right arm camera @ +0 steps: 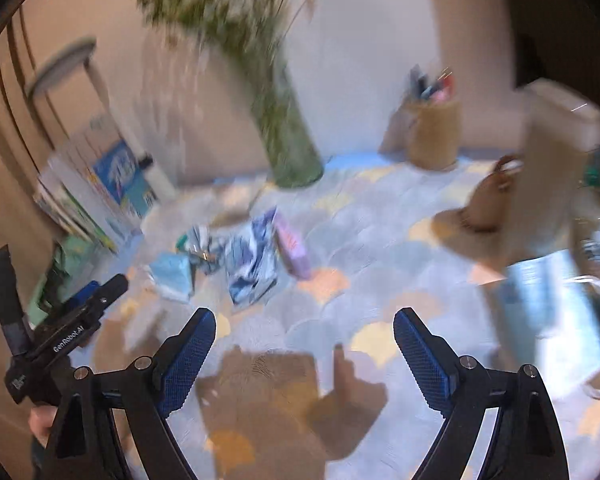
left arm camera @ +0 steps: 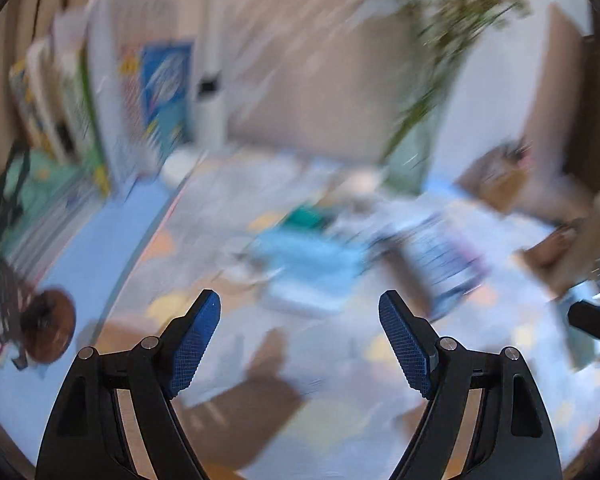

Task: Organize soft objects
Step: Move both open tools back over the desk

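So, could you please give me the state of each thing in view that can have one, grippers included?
left gripper: open, nothing between its fingers.
right gripper: open, nothing between its fingers.
glass vase: upright, holding flowers.
woven cup: upright, pens inside.
light blue cloth: lying loosely on the table.
blue-and-white patterned packet: lying crumpled on the table.

Cloth bare ahead of tongs; vase & basket block far edge.

Home; flower vase, patterned tablecloth
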{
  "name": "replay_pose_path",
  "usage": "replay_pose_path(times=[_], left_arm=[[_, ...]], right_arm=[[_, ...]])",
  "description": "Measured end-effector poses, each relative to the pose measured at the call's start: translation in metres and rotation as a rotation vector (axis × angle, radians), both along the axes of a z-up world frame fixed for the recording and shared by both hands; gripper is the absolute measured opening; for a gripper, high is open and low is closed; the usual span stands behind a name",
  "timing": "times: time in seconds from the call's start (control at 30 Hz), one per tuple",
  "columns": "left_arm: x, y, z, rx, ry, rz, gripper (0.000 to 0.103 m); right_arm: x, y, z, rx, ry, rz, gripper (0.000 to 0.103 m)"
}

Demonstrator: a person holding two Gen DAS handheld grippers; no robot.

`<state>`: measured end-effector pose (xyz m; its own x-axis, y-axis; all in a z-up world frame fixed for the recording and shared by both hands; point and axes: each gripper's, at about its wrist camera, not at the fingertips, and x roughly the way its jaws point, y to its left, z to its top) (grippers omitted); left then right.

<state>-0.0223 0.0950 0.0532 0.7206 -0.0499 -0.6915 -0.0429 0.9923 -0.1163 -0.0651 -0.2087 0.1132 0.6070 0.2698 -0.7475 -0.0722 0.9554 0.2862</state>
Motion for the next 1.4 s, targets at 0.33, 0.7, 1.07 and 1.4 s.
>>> replay_pose_path(times=[0.33, 0.7, 1.07, 1.4], left_arm=[[0.006, 0.021, -0.038, -0.051, 0.052, -0.002, 0.08], [0.002, 0.027, -0.038, -0.088, 0.034, -0.007, 0.08], [-0.004, 0.006, -0.037, 0.004, 0.019, -0.065, 0.081], [0.006, 0.032, -0.047, -0.158, 0.094, -0.022, 0.081]], right_arm=[[0.028, 0.048, -0.097, -0.145, 0.076, 0.015, 0.09], [0.027, 0.064, -0.102, -0.237, 0.087, 0.077, 0.103], [0.028, 0.069, -0.103, -0.26, 0.087, 0.061, 0.103], [0.025, 0.067, -0.103, -0.262, 0.087, 0.036, 0.103]])
